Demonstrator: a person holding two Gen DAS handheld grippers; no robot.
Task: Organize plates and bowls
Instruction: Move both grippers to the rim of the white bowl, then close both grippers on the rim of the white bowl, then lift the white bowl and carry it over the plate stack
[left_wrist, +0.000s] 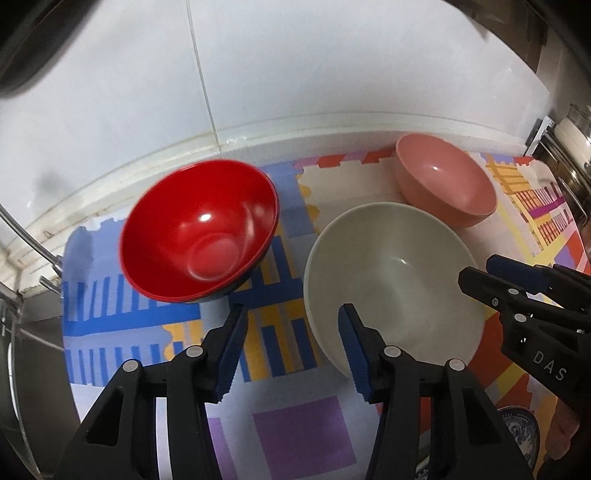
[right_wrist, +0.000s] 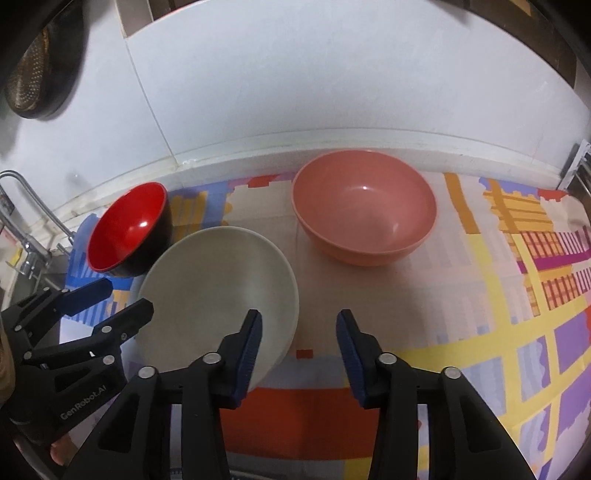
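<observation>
Black plastic with blue ribbed pads: both tongs stand part open and empty, nothing pressed between the pads of either. The left gripper (left_wrist: 291, 350) straddles the near-left rim of the round cream-white bowl (left_wrist: 395, 273), its right pad over the bowl's interior and its left pad over the cloth outside; whether a pad touches the rim cannot be told. The right gripper (right_wrist: 299, 354) takes the same bowl from the opposite side, its left pad over the near-right rim and its right pad clear over the bright patterned cloth (right_wrist: 498, 332). Judgement: both tongs lie about equally near this bowl, one to each flank, so it is the likely object of the coming move; being round it offers no long axis, and the rim is the only purchase. Just beyond to the left, apart from it by a narrow gap, tilts the glossy red-lined, black-backed bowl (left_wrist: 199, 236). Beyond to the right, close against the white bowl, sits the matte salmon-pink bowl (right_wrist: 364, 206), nearest the tiled wall. Legible writing: "DAS" on the right tool's body, "GenRobot.AI" on the left's.
</observation>
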